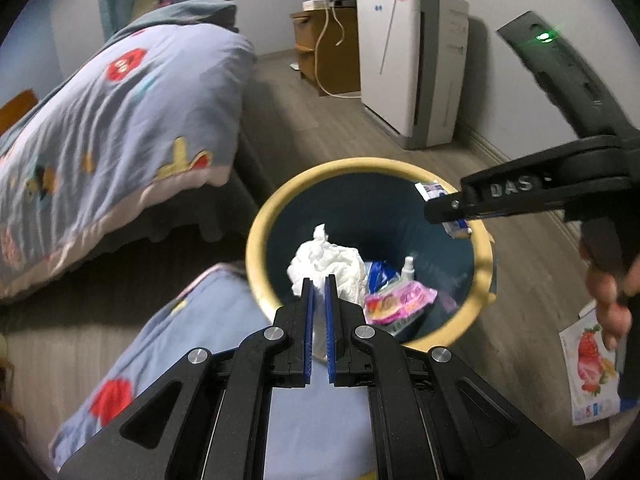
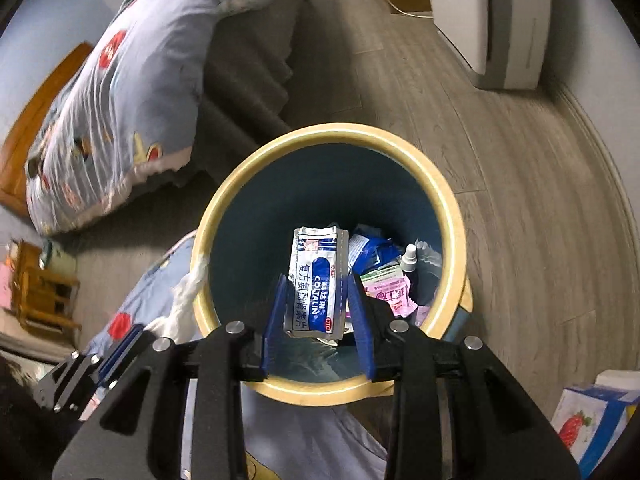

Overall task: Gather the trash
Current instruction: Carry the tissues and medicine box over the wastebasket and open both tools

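Tissue point(image 1: 326, 266) pinched in left gripper point(image 1: 319, 280), packet point(image 2: 316, 280) pinched in right gripper point(image 2: 318, 280), above bin rim point(image 2: 452, 216).

left wrist: looks steeply down along its fingers, near trash bin point(image 1: 260, 216) | right wrist: steeper, directly above bin opening | shared: bin, bed quilt point(image 1: 120, 120), floor point(image 2: 500, 160)

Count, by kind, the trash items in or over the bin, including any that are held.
Crumpled white tissue: 1
Blue-and-white medicine packet: 1
Small white spray bottle: 1
Pink packet: 1
Blue wrapper: 1
Total: 5
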Demonstrator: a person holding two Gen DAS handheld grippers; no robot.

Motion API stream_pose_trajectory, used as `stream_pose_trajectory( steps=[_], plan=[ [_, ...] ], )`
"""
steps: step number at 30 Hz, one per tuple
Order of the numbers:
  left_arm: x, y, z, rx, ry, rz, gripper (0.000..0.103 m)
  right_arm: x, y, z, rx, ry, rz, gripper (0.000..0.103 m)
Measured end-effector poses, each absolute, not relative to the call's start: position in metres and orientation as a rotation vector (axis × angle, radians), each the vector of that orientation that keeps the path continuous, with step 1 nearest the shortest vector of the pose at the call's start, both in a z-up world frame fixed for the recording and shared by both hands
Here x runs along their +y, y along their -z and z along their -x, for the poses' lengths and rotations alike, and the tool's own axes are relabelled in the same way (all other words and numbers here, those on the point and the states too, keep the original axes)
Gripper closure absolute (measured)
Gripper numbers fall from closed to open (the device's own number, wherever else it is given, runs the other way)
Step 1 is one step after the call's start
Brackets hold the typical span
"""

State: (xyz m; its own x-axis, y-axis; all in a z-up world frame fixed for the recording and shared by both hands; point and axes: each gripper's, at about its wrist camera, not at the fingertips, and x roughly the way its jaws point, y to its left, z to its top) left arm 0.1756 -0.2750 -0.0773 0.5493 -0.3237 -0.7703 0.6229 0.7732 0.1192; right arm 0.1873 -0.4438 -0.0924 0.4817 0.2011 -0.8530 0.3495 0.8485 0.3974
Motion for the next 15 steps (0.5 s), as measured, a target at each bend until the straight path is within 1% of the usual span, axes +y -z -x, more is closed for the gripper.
stream_pose_trajectory(
  steps=[1, 3, 4, 5, 8, 10, 13, 14, 15],
  plan=[
    [-0.280, 0.079, -0.178, 0.806, 0.579, -0.405, 0.097, -0.445, 0.092, -0.186, 1.075, 0.093, -0.588, 0.070],
    [-0.283, 0.080, -0.182, 0.801, 0.577, -0.393, 0.088, -0.449, 0.091, -0.184, 1.062, 0.091, -0.593, 0.056],
    [-0.284, 0.081, -0.184, 0.806, 0.573, -0.384, 0.077, -0.450, 0.090, -0.183, 1.055, 0.085, -0.594, 0.054],
    [-0.284, 0.082, -0.185, 0.810, 0.571, -0.372, 0.069, -0.450, 0.087, -0.181, 1.052, 0.083, -0.588, 0.053],
    [-0.279, 0.082, -0.185, 0.820, 0.564, -0.330, 0.054, -0.454, 0.080, -0.176, 1.049, 0.085, -0.547, 0.053],
    [-0.271, 0.081, -0.181, 0.833, 0.561, -0.287, 0.049, -0.456, 0.075, -0.170, 1.049, 0.085, -0.510, 0.053],
    [-0.260, 0.079, -0.174, 0.849, 0.545, -0.245, 0.037, -0.453, 0.065, -0.161, 1.036, 0.086, -0.423, 0.052],
    [-0.256, 0.076, -0.171, 0.851, 0.542, -0.231, 0.031, -0.452, 0.062, -0.158, 1.028, 0.086, -0.397, 0.048],
    [-0.252, 0.074, -0.169, 0.847, 0.538, -0.220, 0.027, -0.451, 0.058, -0.154, 1.016, 0.086, -0.365, 0.043]
  ],
)
